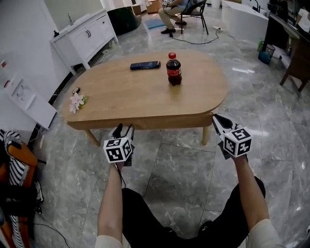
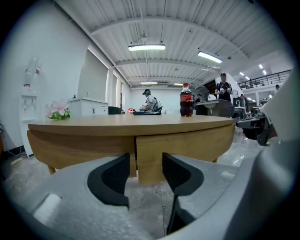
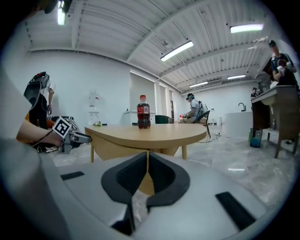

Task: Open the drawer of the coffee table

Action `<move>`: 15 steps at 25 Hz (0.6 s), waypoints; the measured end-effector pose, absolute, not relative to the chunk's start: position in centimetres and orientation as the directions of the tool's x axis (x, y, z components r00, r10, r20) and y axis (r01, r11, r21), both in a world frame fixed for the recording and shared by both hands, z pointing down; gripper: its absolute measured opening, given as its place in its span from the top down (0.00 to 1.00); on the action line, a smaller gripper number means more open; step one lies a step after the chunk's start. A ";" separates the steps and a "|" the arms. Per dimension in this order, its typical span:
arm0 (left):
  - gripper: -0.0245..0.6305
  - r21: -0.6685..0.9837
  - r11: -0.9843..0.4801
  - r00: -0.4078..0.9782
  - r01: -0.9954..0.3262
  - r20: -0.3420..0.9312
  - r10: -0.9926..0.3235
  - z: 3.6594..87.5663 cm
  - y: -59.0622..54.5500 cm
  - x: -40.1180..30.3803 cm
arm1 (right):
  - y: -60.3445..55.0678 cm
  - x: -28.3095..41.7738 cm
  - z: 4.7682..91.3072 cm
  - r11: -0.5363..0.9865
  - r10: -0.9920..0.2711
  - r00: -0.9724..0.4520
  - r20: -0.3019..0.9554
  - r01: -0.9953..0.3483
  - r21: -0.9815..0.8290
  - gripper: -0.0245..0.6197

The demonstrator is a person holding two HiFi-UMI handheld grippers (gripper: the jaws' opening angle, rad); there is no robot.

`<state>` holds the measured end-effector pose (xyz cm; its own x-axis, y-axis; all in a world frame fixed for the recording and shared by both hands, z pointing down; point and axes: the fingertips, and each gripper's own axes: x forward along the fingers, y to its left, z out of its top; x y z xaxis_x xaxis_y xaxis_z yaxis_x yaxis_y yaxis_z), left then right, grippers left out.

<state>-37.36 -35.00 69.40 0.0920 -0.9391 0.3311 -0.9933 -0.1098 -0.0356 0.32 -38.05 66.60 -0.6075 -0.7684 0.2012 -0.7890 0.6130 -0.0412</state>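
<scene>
The oval wooden coffee table [image 1: 126, 97] stands in front of me, its drawer front [image 1: 164, 122] closed in the near edge. My left gripper [image 1: 122, 130] is just short of that edge, left of centre. In the left gripper view the left gripper [image 2: 145, 173] is open, nothing between its pads, and the drawer front [image 2: 187, 146] with its left seam lies straight ahead. My right gripper [image 1: 215, 117] is near the table's right front corner, by a leg. The right gripper [image 3: 147, 171] is shut and empty in its own view.
On the table are a cola bottle [image 1: 174, 69], a dark phone [image 1: 145, 65] and a small flower [image 1: 76, 101]. A white cabinet [image 1: 85, 36] stands at the back left, and bags [image 1: 14, 169] lie at the left. A person sits on a chair [image 1: 177, 12] far behind.
</scene>
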 end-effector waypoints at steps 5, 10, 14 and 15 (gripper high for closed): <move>0.59 -0.017 -0.145 0.129 -0.989 0.355 -0.926 69.6 -35.6 -37.4 | -37.5 1.4 68.1 0.629 -0.749 -0.617 0.240 -0.777 -0.036 0.93; 0.56 -0.012 -0.201 0.185 -0.979 0.348 -0.919 69.3 -36.3 -36.5 | -37.5 1.5 69.3 0.667 -0.714 -0.643 0.278 -0.745 -0.012 0.76; 0.56 0.049 -0.215 0.219 -0.975 0.331 -0.918 69.6 -36.3 -36.5 | -37.8 1.5 68.9 0.660 -0.723 -0.643 0.252 -0.751 -0.024 0.66; 0.56 0.042 -0.224 0.225 -0.974 0.332 -0.916 69.6 -36.3 -36.5 | -37.9 1.3 68.8 0.659 -0.724 -0.646 0.242 -0.751 -0.035 0.64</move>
<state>-36.46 -36.30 69.63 0.2252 -0.9161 0.3316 -0.9736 -0.2242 0.0417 1.33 -37.94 68.76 -0.6460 -0.7239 0.2423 -0.7514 0.6589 -0.0351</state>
